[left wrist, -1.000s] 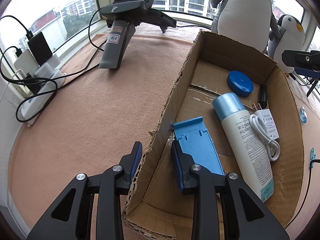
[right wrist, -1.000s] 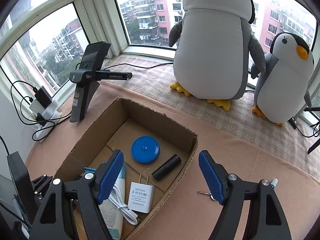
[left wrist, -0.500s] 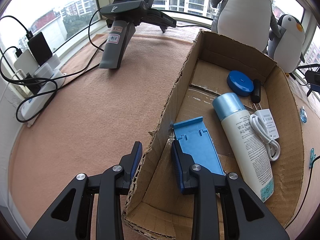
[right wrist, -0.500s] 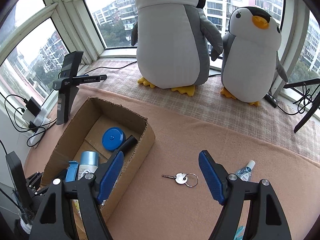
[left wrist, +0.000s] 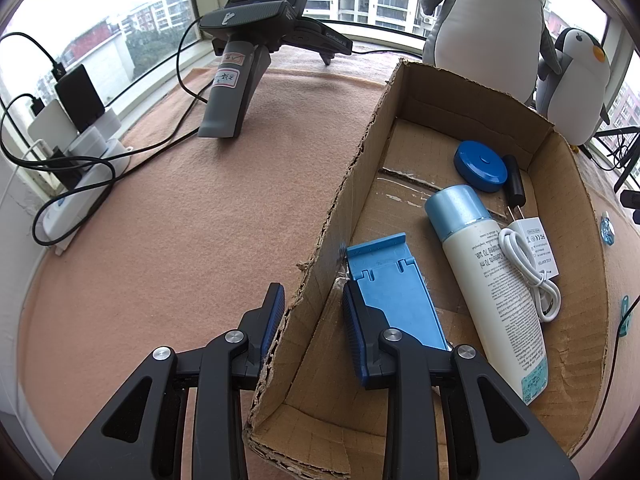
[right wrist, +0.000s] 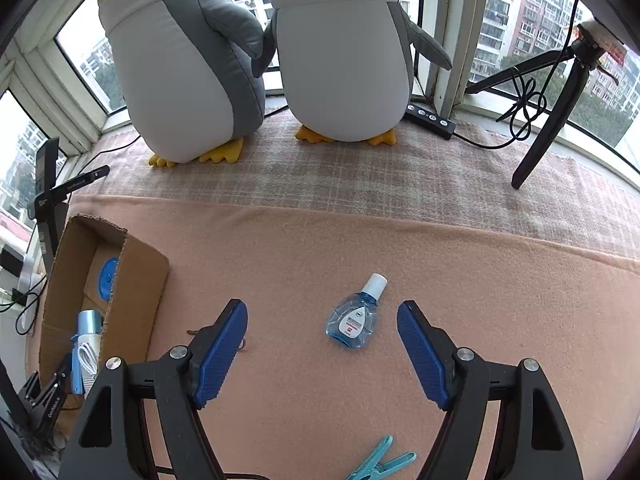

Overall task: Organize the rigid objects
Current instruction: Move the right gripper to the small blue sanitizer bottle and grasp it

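We see a matt corrugated cardboard box (left wrist: 404, 128) with rough torn edges, fuzzy pink felt-like cloth (right wrist: 400, 264) underneath, a glossy clear blue plastic dropper bottle (right wrist: 353, 318) at centre, ribbed blue gripper pads (right wrist: 218, 356), plush penguins (right wrist: 344, 52) at the top.

In the right wrist view, the cardboard box (right wrist: 132, 276) shows little of its inside: its near wall hides most of the blue round lid (right wrist: 109, 277) and the lower body of the white bottle (right wrist: 89, 330). At the bottom edge, the teal clothespin (right wrist: 380, 462) is cut off. In the left wrist view, the right finger (left wrist: 356, 344) covers the lower end of the blue stand (left wrist: 394, 292). The bottle's small print is illegible. At the right edge, a small blue thing (left wrist: 607, 231) is too small to tell.
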A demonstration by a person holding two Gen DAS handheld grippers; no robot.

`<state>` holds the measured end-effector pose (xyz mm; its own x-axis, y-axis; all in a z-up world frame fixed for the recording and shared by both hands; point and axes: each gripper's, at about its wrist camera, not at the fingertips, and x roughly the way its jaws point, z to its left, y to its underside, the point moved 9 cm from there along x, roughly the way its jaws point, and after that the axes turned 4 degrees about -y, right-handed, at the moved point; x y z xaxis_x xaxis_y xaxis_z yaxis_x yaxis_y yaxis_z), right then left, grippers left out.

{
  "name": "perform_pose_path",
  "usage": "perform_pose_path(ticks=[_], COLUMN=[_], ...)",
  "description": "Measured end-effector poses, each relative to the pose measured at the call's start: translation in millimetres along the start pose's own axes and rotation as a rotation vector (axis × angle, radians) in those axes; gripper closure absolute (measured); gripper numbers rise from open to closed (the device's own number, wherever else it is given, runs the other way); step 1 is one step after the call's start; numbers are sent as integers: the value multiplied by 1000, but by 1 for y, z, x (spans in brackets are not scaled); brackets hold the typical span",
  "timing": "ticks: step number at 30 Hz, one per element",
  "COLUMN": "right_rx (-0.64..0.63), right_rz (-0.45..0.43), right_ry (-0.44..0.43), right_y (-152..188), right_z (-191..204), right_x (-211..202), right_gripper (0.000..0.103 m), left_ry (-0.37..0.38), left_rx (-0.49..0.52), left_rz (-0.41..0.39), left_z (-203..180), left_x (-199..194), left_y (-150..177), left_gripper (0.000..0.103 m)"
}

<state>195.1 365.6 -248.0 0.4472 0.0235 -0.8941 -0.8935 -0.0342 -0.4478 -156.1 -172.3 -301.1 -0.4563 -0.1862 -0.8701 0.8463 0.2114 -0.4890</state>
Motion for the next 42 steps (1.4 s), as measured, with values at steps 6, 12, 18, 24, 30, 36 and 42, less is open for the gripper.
perform_pose_path(ticks=[6,12,18,24,30,36,42], right_rx=[69,99,110,97,61,41,36], right_rz=[54,96,123,148,156,150,133], right_ry=[1,-7,-10,9,53,50,24], right_y=[6,9,11,14,15,20,27], right_z=[-23,-28,-29,-24,-23,-22,-18], right_x=[17,31,41,48,49,46,41], right_gripper=[36,41,48,61,72,72,72], left_ry=[0,-1,0,-1,0,-1,0], left_rx=[-1,0,0,0,-1,-1,0], left_rz=[0,0,0,0,-1,-1,-1], left_z=[0,-1,0,-1,-1,-1,-1], left_x=[0,0,0,-1,-1,-1,-1], left_y=[0,0,0,1,1,1,1], left_gripper=[75,75,75,75,75,75,75])
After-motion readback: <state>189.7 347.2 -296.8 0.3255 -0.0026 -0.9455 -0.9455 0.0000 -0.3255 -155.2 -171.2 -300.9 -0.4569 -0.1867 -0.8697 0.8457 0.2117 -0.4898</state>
